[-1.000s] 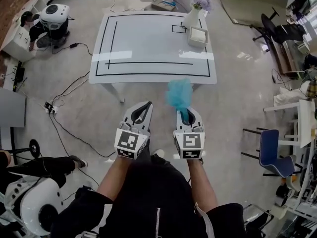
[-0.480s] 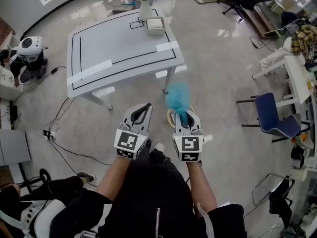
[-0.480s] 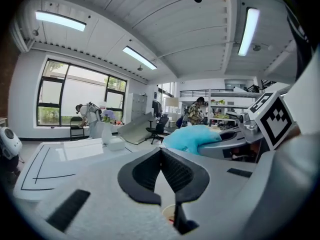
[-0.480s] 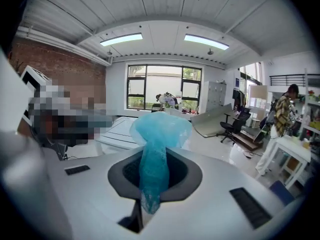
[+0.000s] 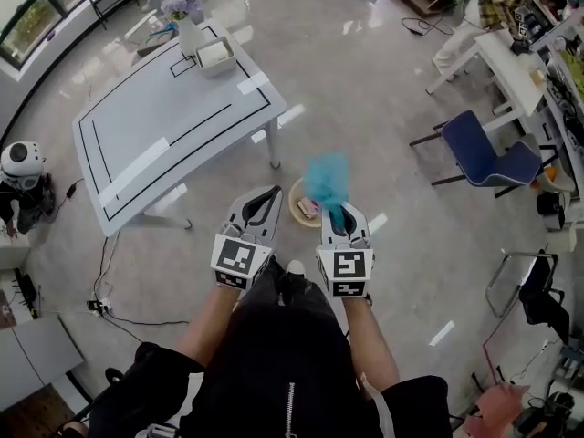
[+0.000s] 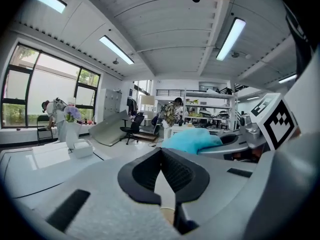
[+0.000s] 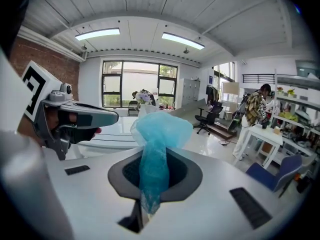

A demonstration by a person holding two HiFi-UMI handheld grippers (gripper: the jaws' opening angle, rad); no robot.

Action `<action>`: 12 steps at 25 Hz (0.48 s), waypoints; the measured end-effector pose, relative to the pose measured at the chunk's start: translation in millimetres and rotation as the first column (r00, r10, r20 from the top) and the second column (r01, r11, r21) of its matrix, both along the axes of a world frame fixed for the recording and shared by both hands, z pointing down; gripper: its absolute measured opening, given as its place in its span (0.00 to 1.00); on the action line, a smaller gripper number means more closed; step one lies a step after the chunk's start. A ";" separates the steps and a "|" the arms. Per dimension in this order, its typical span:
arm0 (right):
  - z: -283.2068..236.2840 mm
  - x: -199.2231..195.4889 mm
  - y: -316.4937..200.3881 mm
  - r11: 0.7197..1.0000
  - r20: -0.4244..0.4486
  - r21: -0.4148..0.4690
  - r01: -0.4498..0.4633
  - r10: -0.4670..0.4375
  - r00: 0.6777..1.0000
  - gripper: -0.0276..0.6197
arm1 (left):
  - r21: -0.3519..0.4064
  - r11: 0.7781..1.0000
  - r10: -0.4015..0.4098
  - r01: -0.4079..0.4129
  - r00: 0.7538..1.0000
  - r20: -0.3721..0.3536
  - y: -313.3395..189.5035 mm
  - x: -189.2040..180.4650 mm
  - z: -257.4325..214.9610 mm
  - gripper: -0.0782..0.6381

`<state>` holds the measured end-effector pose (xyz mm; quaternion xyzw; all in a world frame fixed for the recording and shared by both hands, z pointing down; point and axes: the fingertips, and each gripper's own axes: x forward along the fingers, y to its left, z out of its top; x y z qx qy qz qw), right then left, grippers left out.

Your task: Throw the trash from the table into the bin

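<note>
Just ahead of the right gripper (image 5: 338, 217), between it and the closed, empty left gripper (image 5: 270, 193), a round bin (image 5: 292, 204) stands on the floor, with the table (image 5: 155, 126) ahead-left. The crumpled teal net (image 5: 327, 179) is clamped in the right jaws and puffs out beyond their tips.

Head view. Table (image 5: 173, 144) stands on the floor (image 5: 365, 89), up-left. Vase (image 5: 189, 36) on the table's far corner, with box (image 5: 216, 55) on the table just right of it. Bin (image 5: 295, 199) on the floor, right of the table's nearest leg (image 5: 273, 153) and apart from it. Left gripper (image 5: 269, 194) and right gripper (image 5: 336, 213) side by side, nearer the person (image 5: 274, 372) than the bin. Trash (image 5: 327, 176) between the right gripper's fingers, overlapping the bin's right rim. Chair (image 5: 484, 153) well right of the bin, second table (image 5: 511, 62) behind it.
</note>
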<state>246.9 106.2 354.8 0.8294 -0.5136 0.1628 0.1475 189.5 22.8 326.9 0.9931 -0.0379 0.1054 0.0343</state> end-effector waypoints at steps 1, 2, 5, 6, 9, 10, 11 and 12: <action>1.2 3.8 1.1 1.000 0.001 -0.003 -0.016 0.016 1.000 0.08 | -0.001 1.000 0.019 -0.019 1.000 0.001 0.1 4.8 2.0 0.12; 2.4 7.6 1.8 1.000 0.001 -0.005 -0.029 0.029 1.000 0.08 | 0.000 0.999 0.036 -0.036 0.999 0.002 0.3 9.6 4.7 0.12; 8.0 17.2 2.1 0.999 -0.004 -0.005 -0.045 0.045 0.999 0.08 | 0.003 0.997 0.080 -0.080 0.997 0.004 3.4 21.7 12.3 0.12; 10.0 21.0 3.0 0.999 -0.005 -0.005 -0.049 0.049 0.999 0.08 | 0.002 0.996 0.091 -0.091 0.996 0.003 5.9 25.2 13.2 0.12; 14.5 31.9 5.5 0.998 -0.005 -0.004 -0.065 0.065 0.998 0.08 | -0.001 0.995 0.104 -0.104 0.995 -0.001 10.9 32.8 14.1 0.12; 16.8 33.4 5.3 0.998 0.000 -0.003 -0.066 0.066 0.998 0.08 | 0.000 0.995 0.102 -0.102 0.995 0.001 11.1 33.4 15.4 0.12; 19.9 33.7 5.1 0.998 0.007 -0.002 -0.063 0.063 0.998 0.08 | 0.000 0.995 0.097 -0.097 0.995 0.004 11.3 33.3 17.2 0.12; 23.7 33.5 5.2 0.998 0.013 -0.003 -0.057 0.057 0.998 0.08 | 0.001 0.996 0.091 -0.091 0.996 0.007 11.7 33.0 19.5 0.12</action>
